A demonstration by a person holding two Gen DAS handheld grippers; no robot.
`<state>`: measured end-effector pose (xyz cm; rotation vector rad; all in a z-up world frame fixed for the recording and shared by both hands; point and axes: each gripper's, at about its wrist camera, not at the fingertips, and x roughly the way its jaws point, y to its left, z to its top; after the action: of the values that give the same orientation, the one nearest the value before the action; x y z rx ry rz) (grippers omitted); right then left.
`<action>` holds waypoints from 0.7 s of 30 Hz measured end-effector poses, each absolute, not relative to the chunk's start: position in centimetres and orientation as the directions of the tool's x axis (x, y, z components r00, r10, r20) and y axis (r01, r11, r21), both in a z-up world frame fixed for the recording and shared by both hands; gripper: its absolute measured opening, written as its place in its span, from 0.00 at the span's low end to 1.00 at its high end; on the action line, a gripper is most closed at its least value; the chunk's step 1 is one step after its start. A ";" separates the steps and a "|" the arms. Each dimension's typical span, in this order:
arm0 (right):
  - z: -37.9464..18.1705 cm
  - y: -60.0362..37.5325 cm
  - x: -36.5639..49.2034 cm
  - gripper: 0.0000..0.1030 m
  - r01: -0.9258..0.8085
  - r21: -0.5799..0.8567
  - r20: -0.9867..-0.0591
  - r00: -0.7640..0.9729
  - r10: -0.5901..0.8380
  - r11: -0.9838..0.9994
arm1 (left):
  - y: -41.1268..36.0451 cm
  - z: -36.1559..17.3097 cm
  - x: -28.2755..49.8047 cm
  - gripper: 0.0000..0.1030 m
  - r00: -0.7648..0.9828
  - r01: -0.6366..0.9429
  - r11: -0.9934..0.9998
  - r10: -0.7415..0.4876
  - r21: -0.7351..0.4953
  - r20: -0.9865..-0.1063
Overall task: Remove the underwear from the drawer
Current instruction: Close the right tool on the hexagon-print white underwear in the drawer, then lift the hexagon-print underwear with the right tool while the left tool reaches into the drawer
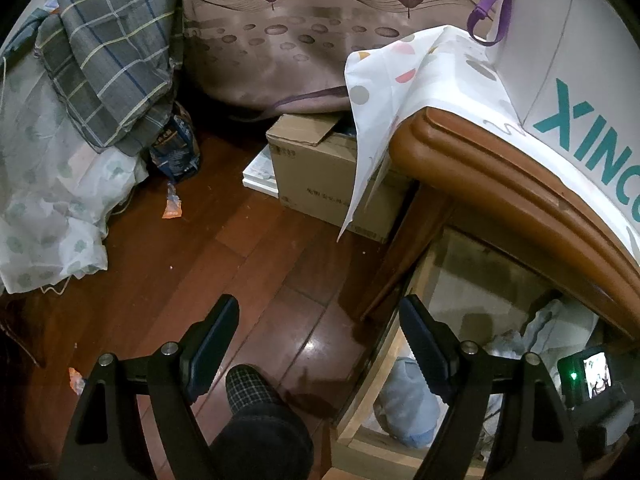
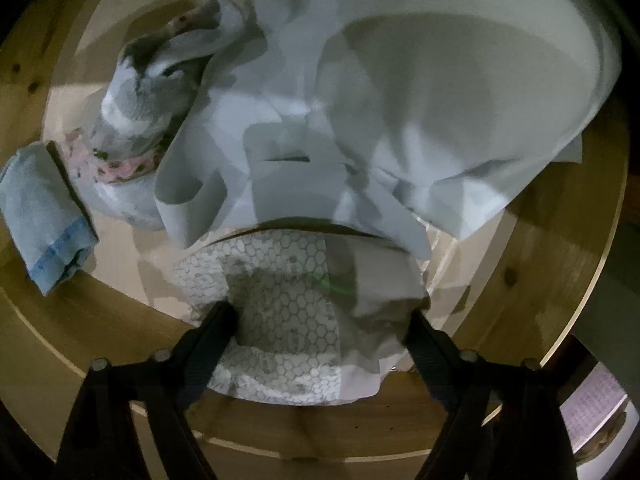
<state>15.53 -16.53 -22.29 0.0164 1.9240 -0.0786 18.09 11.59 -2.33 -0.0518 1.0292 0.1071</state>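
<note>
In the right wrist view my right gripper (image 2: 320, 312) is open inside the pale wooden drawer (image 2: 540, 280). Its two fingers stand on either side of white underwear with a grey honeycomb print (image 2: 280, 312), which lies at the drawer's front. Pale blue-white garments (image 2: 360, 120) are heaped behind it. In the left wrist view my left gripper (image 1: 320, 320) is open and empty, held above the floor beside the open drawer (image 1: 376, 376). The right gripper's body (image 1: 592, 376) shows inside that drawer.
A folded blue cloth (image 2: 44, 220) and a floral-edged garment (image 2: 132, 92) lie at the drawer's left. The brown cabinet top (image 1: 500, 184) carries a spotted cloth and a white box (image 1: 568, 60). A cardboard box (image 1: 328, 168), bedding (image 1: 80, 120) and a slippered foot (image 1: 252, 396) are on the wooden floor.
</note>
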 end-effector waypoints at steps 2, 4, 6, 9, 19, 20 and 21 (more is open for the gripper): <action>-21.7 -16.0 15.2 0.68 0.026 -0.048 -0.942 -0.334 -0.036 0.999 | 11.6 -2.3 18.0 0.78 0.512 -0.113 0.994 0.065 0.007 -0.856; -21.4 -15.4 14.9 0.52 -0.006 -0.060 -0.948 -0.314 -0.059 0.998 | 11.6 -2.4 18.0 0.78 0.510 -0.110 0.994 0.058 0.002 -0.858; -20.8 -14.7 14.6 0.40 -0.042 -0.067 -0.957 -0.279 -0.076 0.997 | 11.5 -2.5 18.1 0.78 0.509 -0.106 0.994 0.060 0.006 -0.859; -20.0 -14.1 14.2 0.31 -0.042 -0.059 -0.971 -0.231 -0.067 0.997 | 11.3 -2.7 18.1 0.78 0.505 -0.101 0.995 0.061 0.011 -0.861; -15.0 -16.6 10.4 0.26 0.080 0.057 -0.997 0.063 0.052 0.995 | 9.6 -3.7 17.9 0.78 0.472 -0.024 1.000 0.002 -0.010 -0.881; -14.3 -16.8 9.9 0.26 0.084 0.058 -0.993 0.104 0.049 0.995 | 9.3 -3.7 17.8 0.78 0.472 -0.014 1.000 -0.008 -0.016 -0.882; -13.4 -17.1 9.3 0.26 0.078 0.061 -0.986 0.163 0.047 0.995 | 9.0 -3.7 17.6 0.78 0.478 -0.001 1.000 -0.005 -0.006 -0.878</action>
<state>9.31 -17.10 -13.40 0.1050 1.4081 -0.0216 17.61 8.96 -3.65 -0.0058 1.0720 -0.0021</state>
